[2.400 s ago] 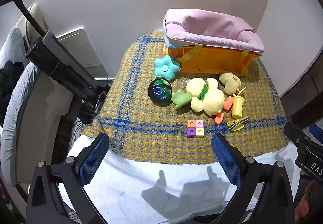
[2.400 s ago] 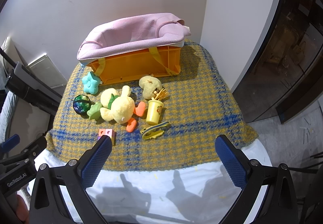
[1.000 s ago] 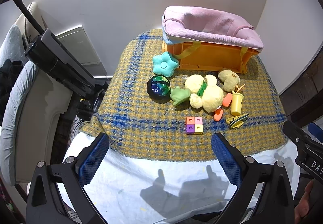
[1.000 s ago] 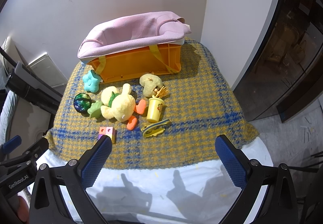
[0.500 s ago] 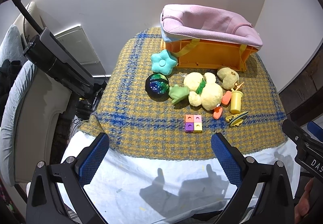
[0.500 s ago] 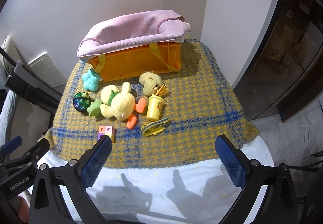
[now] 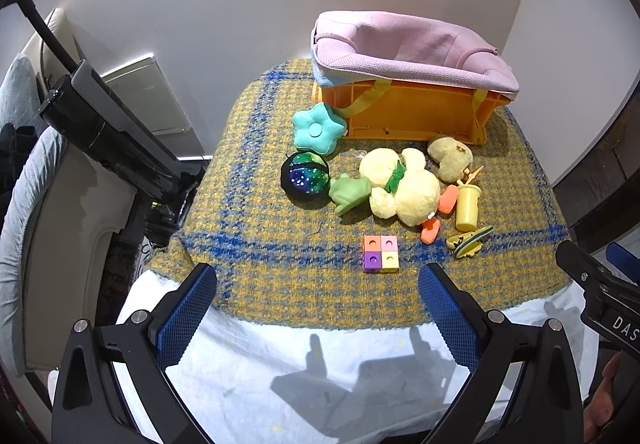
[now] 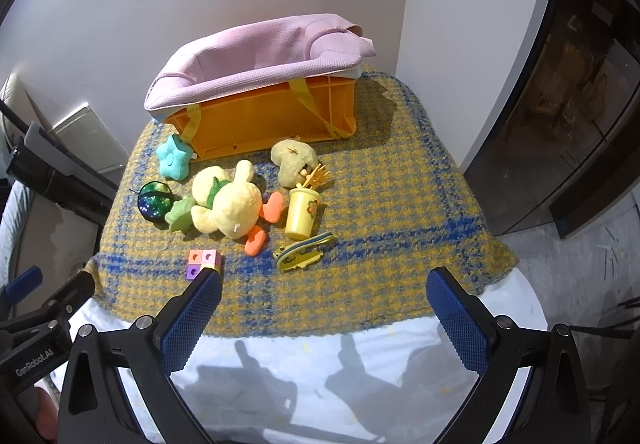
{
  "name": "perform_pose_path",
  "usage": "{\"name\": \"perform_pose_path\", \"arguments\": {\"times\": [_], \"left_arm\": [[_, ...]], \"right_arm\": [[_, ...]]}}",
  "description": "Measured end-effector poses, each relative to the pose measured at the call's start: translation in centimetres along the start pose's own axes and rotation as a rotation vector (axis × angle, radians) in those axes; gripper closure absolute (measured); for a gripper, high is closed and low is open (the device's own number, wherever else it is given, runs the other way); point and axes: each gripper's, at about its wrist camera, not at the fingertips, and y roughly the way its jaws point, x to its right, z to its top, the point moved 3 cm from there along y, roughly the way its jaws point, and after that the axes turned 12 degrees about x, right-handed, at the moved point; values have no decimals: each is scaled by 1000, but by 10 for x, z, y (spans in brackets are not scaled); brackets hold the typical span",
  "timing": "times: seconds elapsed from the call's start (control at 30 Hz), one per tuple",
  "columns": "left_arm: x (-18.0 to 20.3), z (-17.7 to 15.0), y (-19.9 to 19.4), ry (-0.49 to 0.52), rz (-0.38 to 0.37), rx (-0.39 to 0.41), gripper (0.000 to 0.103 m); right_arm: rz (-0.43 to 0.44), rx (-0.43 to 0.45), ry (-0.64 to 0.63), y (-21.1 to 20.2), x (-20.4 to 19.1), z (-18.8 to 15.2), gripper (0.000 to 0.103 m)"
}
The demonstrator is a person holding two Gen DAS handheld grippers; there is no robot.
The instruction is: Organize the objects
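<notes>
An orange crate [image 7: 404, 115] [image 8: 264, 119] with a pink fabric liner stands at the back of a yellow-and-blue checked cloth [image 7: 280, 276]. In front of it lie a teal star cushion [image 7: 318, 128], a dark sparkly ball [image 7: 306, 176], a green toy [image 7: 350, 192], a yellow plush duck [image 7: 404, 187] [image 8: 228, 203], a beige plush [image 7: 450, 157], a yellow cup [image 7: 467, 205] [image 8: 303, 212], a yellow clip-like toy [image 7: 469, 240] [image 8: 303, 250] and a four-colour block [image 7: 380, 254] [image 8: 202, 262]. My left gripper [image 7: 318, 304] and right gripper [image 8: 324, 308] hang open and empty near the cloth's front edge.
White sheet [image 7: 320, 364] covers the table front below the cloth. A black bar-shaped device [image 7: 108, 131] and grey upholstered seat [image 7: 24, 179] stand to the left. A white wall is behind, with dark glass doors [image 8: 580, 103] at the right.
Both cameras have drifted slightly; the toys and crate sit a little higher in view than before. Nothing on the cloth has moved and both grippers stay open.
</notes>
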Motion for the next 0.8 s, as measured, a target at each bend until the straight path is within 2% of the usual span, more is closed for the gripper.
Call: {"name": "perform_pose_path", "arguments": {"times": [0.17, 0.27, 0.3, 0.47, 0.8], "left_arm": [[4, -1, 11, 13, -19, 9, 0], [8, -2, 19, 30, -52, 32, 0], [11, -2, 22, 63, -83, 34, 0], [22, -11, 42, 78, -113, 16, 0], [36, -33, 82, 86, -114, -21, 1]], "right_arm": [[-3, 2, 2, 10, 3, -3, 1], [-1, 4, 5, 17, 5, -5, 1], [-3, 9, 3, 20, 6, -5, 1], [-9, 27, -15, 34, 8, -11, 1], [-34, 27, -27, 61, 16, -24, 1]]}}
